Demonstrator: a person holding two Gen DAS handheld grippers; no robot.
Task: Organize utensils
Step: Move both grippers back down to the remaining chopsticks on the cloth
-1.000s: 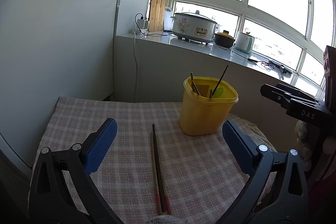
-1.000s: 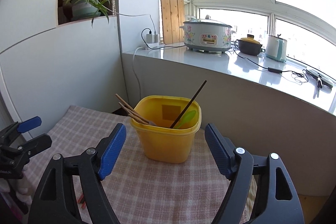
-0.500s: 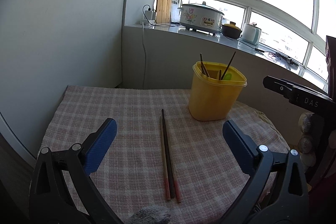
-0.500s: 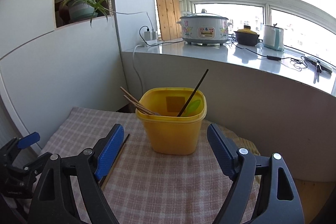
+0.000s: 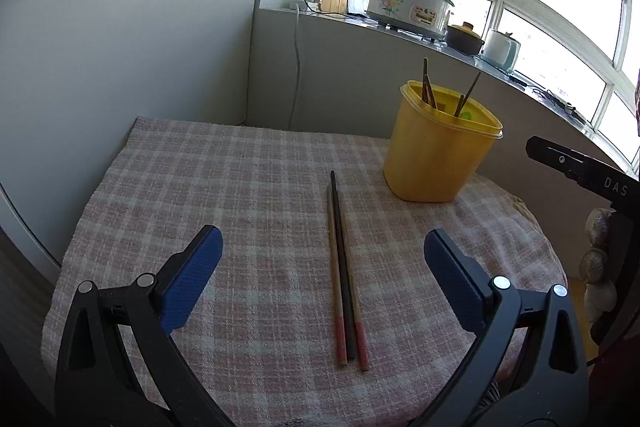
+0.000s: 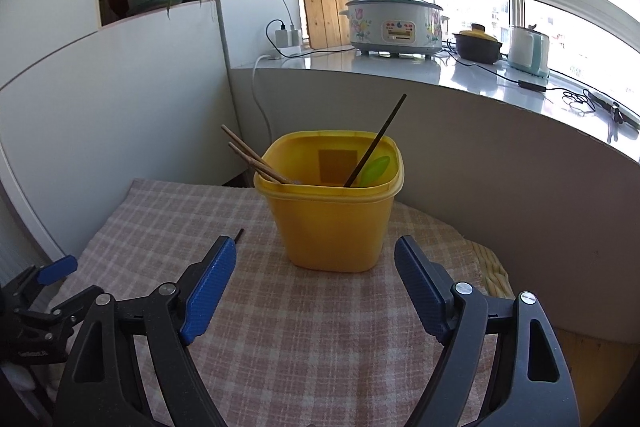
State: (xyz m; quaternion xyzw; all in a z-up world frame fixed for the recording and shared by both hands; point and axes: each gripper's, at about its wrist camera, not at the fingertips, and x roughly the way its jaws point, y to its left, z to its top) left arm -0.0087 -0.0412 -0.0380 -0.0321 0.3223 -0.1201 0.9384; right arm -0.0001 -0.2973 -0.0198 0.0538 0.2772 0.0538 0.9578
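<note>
On the checked tablecloth (image 5: 248, 187), three chopsticks (image 5: 342, 275) lie side by side and touching, a dark one between two pale wooden ones with red-painted ends. Compared with the views a second earlier, both wrist cameras have sunk toward the cloth and tipped downward: the chopsticks now sit whole in the left view, squarely between the jaws of the left gripper (image 5: 322, 267), where earlier their red ends ran off the lower edge. That gripper's jaws stand wide apart and hold nothing; the pads do not yet reach the sticks. The right gripper (image 6: 314, 287), likewise spread and empty, faces the yellow plastic tub (image 6: 332, 215), which appears larger and lower in its view than before; its jaws straddle the tub's base without touching it. Judged from this, the left side is lining up a pick of the loose chopsticks while the right side readies to steady the tub.

The tub is a smooth, glossy, rounded-square container with a rolled rim, tapering toward its base. It already holds two wooden chopsticks (image 6: 250, 159) leaning left, one dark chopstick (image 6: 378, 139) leaning right and a lime-green plastic utensil (image 6: 374, 171). The cloth is a coarse woven fabric, pink and cream, slightly rumpled at its right edge. The gripper pads (image 5: 192, 283) are blue with a fine ribbed texture.
</note>
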